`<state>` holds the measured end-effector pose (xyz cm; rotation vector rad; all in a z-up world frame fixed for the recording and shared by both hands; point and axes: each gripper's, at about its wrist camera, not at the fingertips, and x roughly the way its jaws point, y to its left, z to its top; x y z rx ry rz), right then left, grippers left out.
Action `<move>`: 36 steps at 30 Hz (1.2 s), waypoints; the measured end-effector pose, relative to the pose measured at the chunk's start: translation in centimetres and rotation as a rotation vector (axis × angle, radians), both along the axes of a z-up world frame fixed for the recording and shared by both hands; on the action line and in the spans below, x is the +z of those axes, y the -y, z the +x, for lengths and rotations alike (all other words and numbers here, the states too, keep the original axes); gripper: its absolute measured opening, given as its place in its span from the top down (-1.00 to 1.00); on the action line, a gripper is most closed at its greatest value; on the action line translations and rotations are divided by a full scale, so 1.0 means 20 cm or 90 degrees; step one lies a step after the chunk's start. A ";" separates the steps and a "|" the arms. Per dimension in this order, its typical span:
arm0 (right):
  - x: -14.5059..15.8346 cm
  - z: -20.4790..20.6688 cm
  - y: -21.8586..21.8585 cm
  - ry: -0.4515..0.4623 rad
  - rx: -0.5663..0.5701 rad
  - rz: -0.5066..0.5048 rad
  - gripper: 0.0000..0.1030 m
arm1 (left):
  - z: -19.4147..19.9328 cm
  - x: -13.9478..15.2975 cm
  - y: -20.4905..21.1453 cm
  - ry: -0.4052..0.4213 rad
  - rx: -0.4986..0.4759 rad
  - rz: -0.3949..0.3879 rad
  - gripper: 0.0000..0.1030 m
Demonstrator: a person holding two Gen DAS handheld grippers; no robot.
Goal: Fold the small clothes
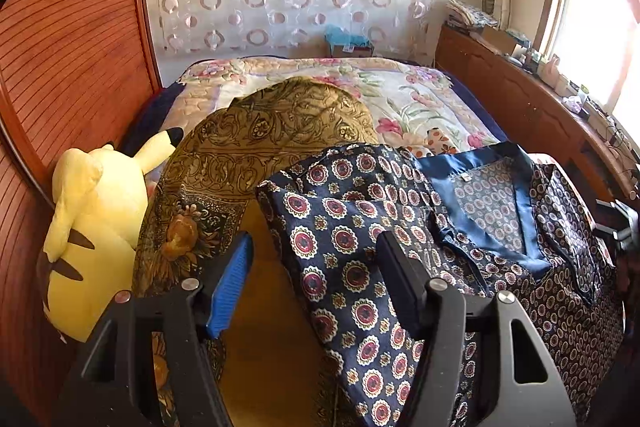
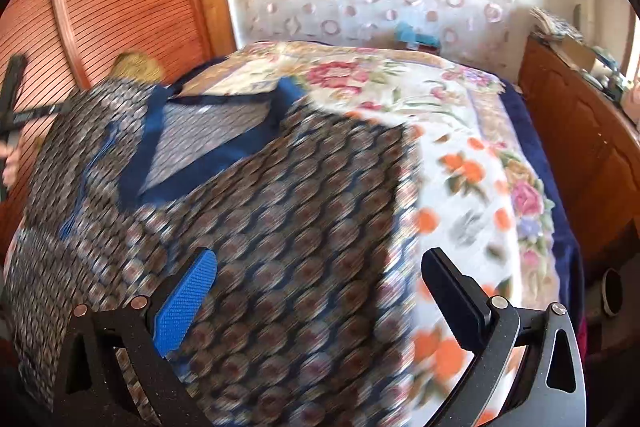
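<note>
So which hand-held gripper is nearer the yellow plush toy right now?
Left. The left hand-held gripper is over the shirt's folded sleeve, with the plush toy just beside it. The right hand-held gripper is at the shirt's other edge, the toy outside its view.

The left hand-held gripper (image 1: 316, 263) hangs with its jaws apart over a navy silky garment with round medallion print (image 1: 360, 247), whose folded sleeve edge lies between the fingers, pads not pressing. Beneath it lies a gold paisley cloth (image 1: 248, 147); a yellow plush toy (image 1: 88, 227) sits left on the floral-quilted bed (image 1: 420, 99).

Navy medallion-print top (image 1: 400, 227) spread on bed
</note>
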<state>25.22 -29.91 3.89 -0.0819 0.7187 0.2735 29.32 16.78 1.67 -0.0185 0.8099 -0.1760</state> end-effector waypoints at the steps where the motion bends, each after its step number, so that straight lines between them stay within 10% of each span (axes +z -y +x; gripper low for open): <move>1: 0.01 0.03 0.01 -0.003 -0.004 0.003 -0.99 | 0.01 0.00 0.00 -0.003 -0.002 -0.001 -0.26; 27: -0.01 0.58 0.03 -0.065 -0.015 -0.005 -0.03 | 0.09 -0.05 -0.02 -0.029 -0.031 0.002 -0.04; 36: -0.02 0.59 0.00 -0.060 0.011 -0.034 0.69 | 0.08 -0.03 0.00 -0.018 -0.045 -0.014 0.50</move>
